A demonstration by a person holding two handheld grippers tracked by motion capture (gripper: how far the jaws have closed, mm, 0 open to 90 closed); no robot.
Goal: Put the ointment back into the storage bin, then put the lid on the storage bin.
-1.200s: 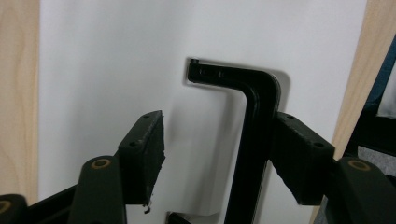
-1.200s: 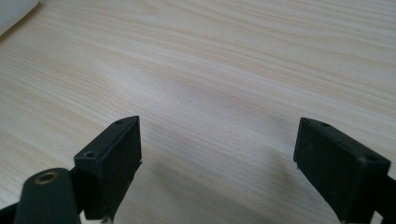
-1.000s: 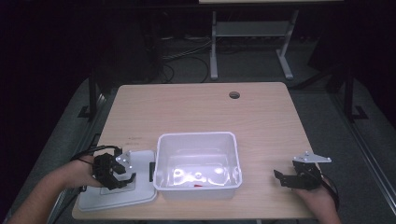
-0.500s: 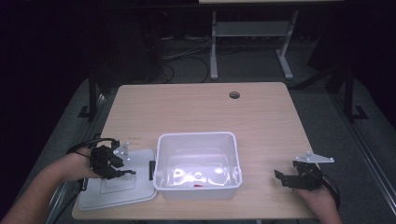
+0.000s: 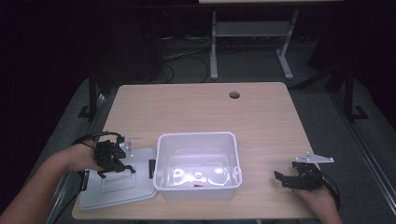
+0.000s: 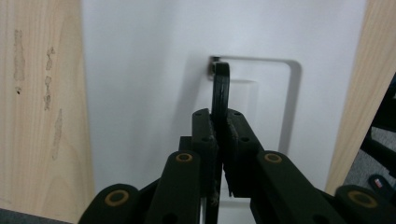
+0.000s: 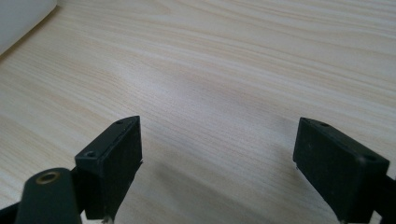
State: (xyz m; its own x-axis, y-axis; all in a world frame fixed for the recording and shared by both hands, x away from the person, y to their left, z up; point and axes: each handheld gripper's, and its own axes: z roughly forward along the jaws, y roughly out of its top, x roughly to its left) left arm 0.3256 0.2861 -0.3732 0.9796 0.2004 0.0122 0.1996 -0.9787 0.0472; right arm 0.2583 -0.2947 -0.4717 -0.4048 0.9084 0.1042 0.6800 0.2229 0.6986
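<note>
A white plastic bin (image 5: 195, 136) stands at the table's front middle, with a small red thing (image 5: 198, 185) on its floor. Its flat white lid (image 5: 116, 189) lies to the left, by the table's front-left corner. My left gripper (image 5: 114, 162) points down over the lid. In the left gripper view its jaws have just been closing, and the gripper (image 6: 219, 128) is shut on the lid's upright black handle (image 6: 220, 86). My right gripper (image 5: 285, 179) rests right of the bin. It stands open (image 7: 217, 163) over bare wood.
The wooden table (image 5: 196, 107) has a round cable hole (image 5: 234, 95) at the back. A corner of the bin (image 7: 18, 14) shows at the upper left of the right gripper view. Metal stand legs and cables lie on the floor behind the table.
My left gripper has shifted slightly over the lid and its jaws have closed on the handle. The right gripper has stayed where it was.
</note>
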